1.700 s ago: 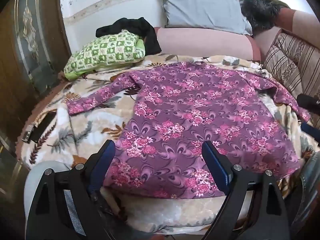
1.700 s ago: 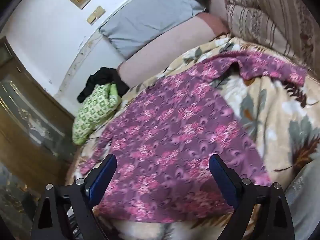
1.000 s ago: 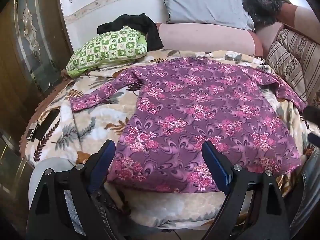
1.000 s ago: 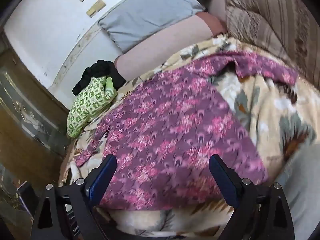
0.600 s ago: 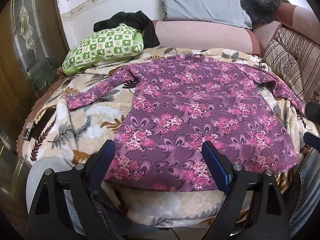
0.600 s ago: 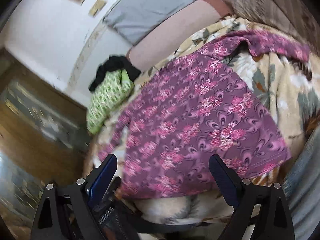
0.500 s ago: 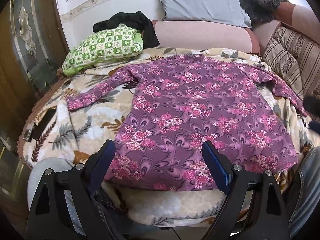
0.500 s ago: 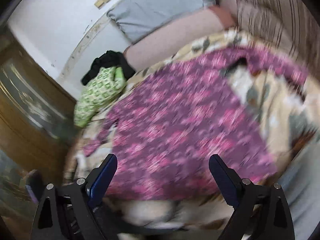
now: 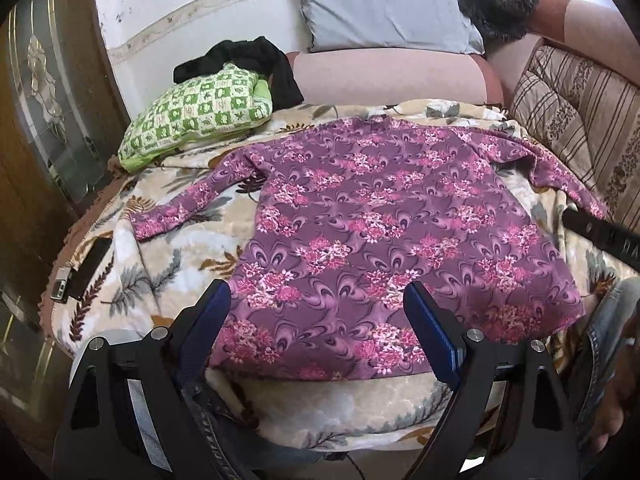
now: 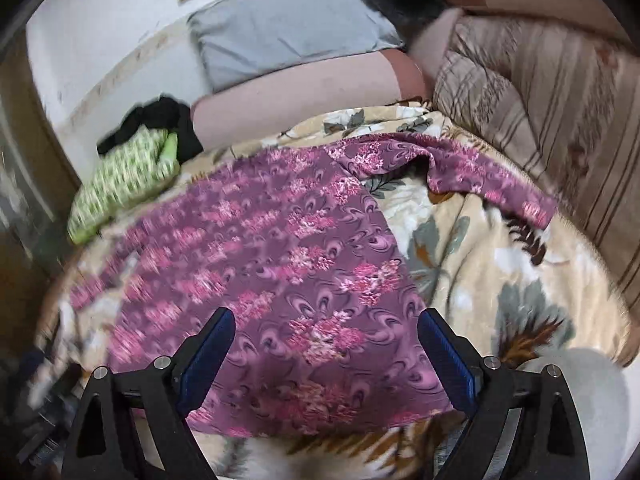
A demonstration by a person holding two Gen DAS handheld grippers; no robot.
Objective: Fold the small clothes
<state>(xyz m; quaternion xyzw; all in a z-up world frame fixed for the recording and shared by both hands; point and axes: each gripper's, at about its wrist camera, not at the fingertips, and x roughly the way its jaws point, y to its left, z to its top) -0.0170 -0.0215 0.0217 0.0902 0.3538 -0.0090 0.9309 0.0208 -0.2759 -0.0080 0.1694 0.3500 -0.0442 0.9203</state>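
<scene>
A purple long-sleeved top with pink flowers (image 9: 372,224) lies spread flat on a beige floral blanket (image 9: 168,264), hem toward me, sleeves out to both sides. My left gripper (image 9: 320,316) hovers open above the hem, nothing between its blue pads. In the right wrist view the same top (image 10: 288,272) fills the middle, its right sleeve (image 10: 488,176) rumpled toward the striped cushion. My right gripper (image 10: 326,344) is open over the lower right part of the top. A dark edge of the right gripper (image 9: 604,236) shows at the right of the left wrist view.
A green checked pillow (image 9: 196,112) with black clothing (image 9: 248,56) sits at the back left. A grey pillow (image 9: 384,4) and pink bolster (image 9: 392,76) line the wall. Striped cushions (image 9: 580,112) stand on the right. A phone (image 9: 88,264) lies at the blanket's left edge. A denim-clad leg (image 9: 608,344) is at right.
The right gripper has swung about, its view turning rightward and blurring, and now looks over the top's right side. The left gripper has barely shifted. The top lies unmoved.
</scene>
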